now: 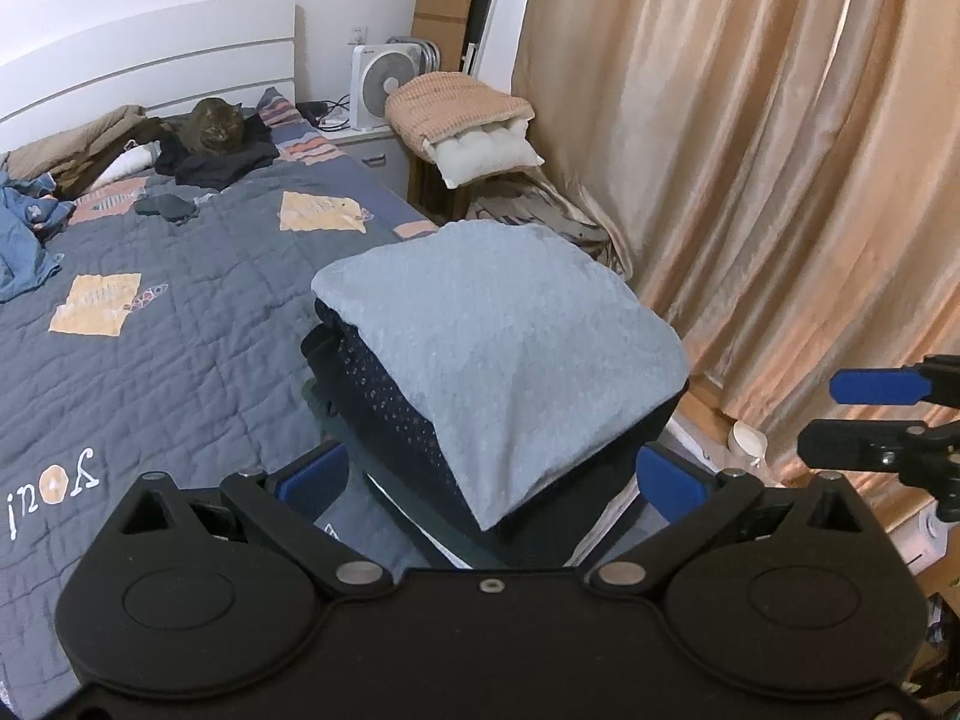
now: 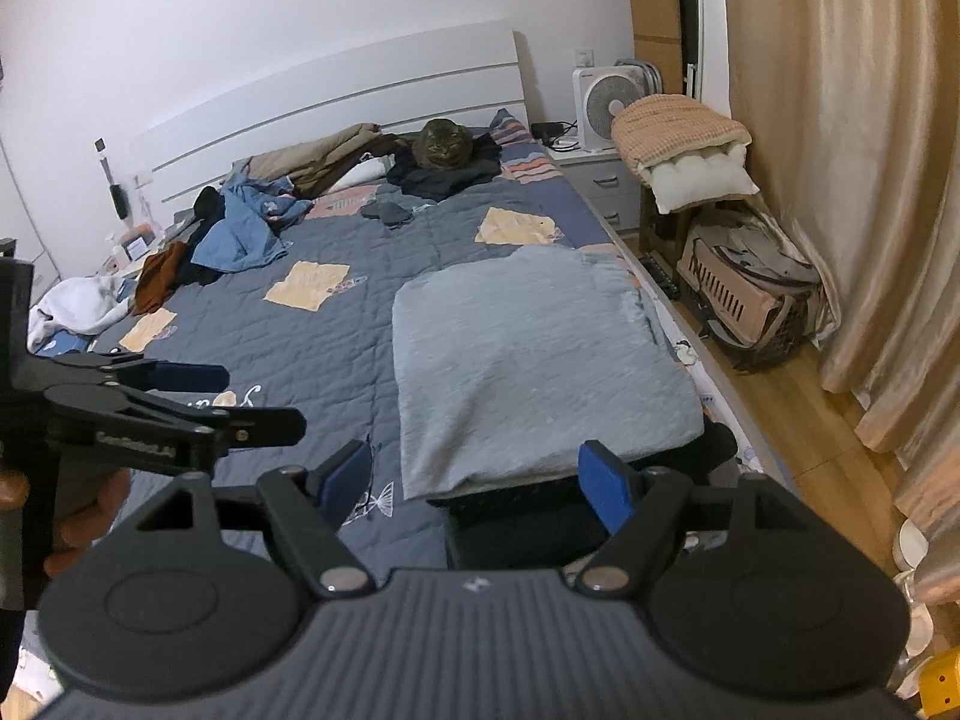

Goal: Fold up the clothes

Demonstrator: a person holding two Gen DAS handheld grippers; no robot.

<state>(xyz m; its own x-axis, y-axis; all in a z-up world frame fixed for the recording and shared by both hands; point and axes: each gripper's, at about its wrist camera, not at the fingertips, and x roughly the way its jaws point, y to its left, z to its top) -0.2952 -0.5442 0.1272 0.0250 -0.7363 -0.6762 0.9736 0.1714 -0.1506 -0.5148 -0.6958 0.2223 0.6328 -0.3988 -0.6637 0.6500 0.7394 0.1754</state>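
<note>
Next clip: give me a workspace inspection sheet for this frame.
Surface: bed with grey patchwork quilt.
Job's things: grey folded garment tops a dark folded stack at the bed's near corner.
Clutter: unfolded blue clothes, brown clothes; cat on black clothes near the headboard.
Grippers: left gripper open around the stack; right gripper open, empty.
Cables: black leads on the nightstand.
Surroundings: fan, pet carrier, curtain.

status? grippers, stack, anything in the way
Left gripper and right gripper open, empty. Grey folded top on the dark stack. Cat far off, not blocking.
</note>
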